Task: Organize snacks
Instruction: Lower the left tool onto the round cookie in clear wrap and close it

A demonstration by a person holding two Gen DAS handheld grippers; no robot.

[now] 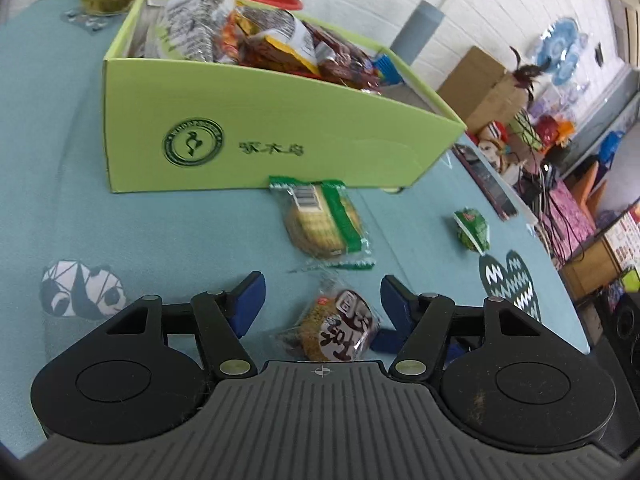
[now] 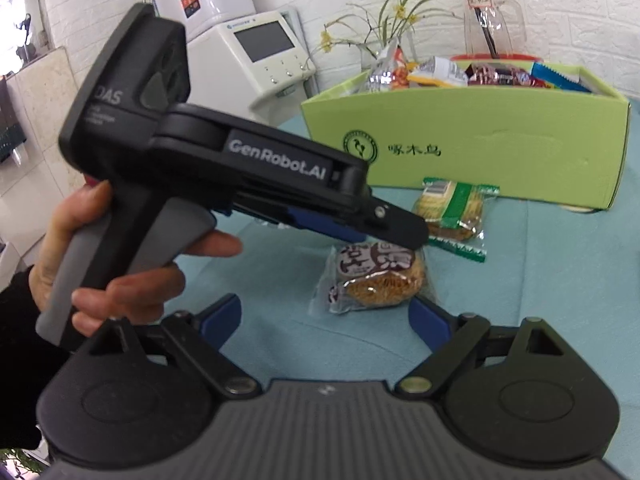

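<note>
Between the left gripper's [image 1: 322, 304] wide-spread fingers [image 1: 250, 300] lay a brown-wrapped snack [image 1: 336, 326] on the teal surface [image 1: 160, 232], gripped by nothing; the right-hand finger looked close to its wrapper, though contact could not be told. Just beyond the fingertips lay a green-wrapped snack [image 1: 326, 222], and past that stood the green box [image 1: 256, 136] heaped with packets. A small green packet [image 1: 472, 229] lay off to the right. The right gripper [image 2: 326, 320] was likewise parted wide and empty, the brown-wrapped snack just ahead of it.
</note>
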